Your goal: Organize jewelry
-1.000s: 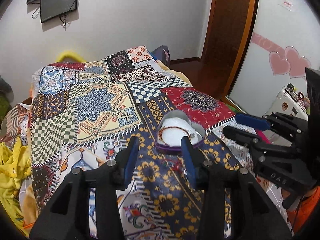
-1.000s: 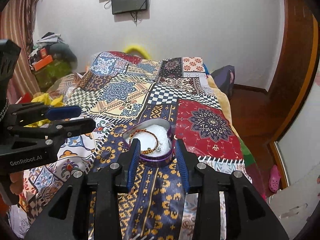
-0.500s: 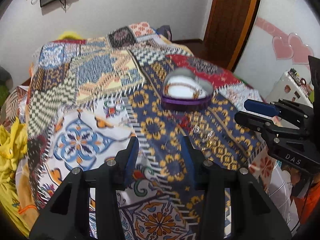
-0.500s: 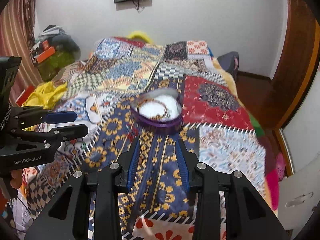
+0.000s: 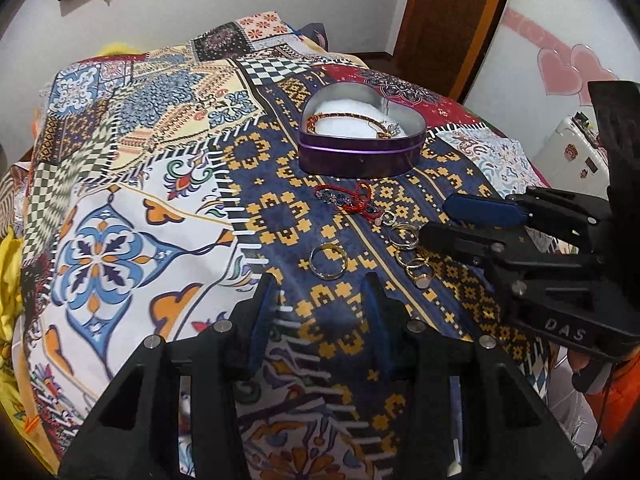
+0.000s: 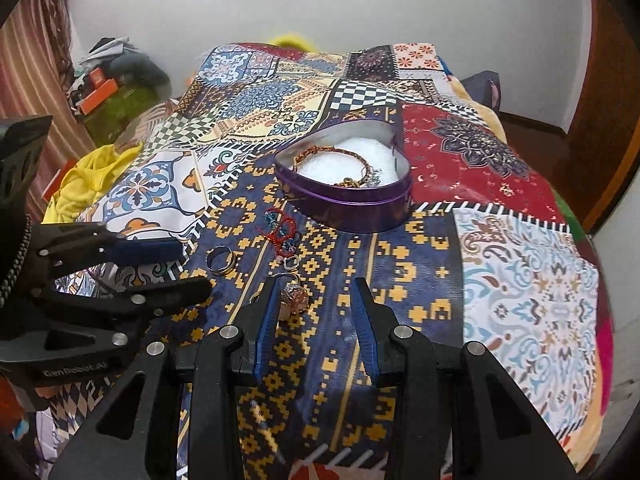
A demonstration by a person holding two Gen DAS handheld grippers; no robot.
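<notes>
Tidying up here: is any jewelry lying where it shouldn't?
Yes. A red bracelet and several rings lie loose on the bedspread outside the heart-shaped tin, which holds one bracelet only.

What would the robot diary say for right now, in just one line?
left gripper: open, empty | right gripper: open, empty | heart tin: holds bracelet | rings, red bracelet: loose on quilt

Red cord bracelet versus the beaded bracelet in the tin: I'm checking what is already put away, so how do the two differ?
The red cord bracelet lies loose on the bedspread, in front of the heart-shaped tin; the beaded bracelet rests inside the tin on white padding. The red one is bunched into a small knotted tangle, while the beaded one spreads in a wide open loop. The red one carries dark blue beads; the other looks gold-brown. Neither gripper touches either.
</notes>
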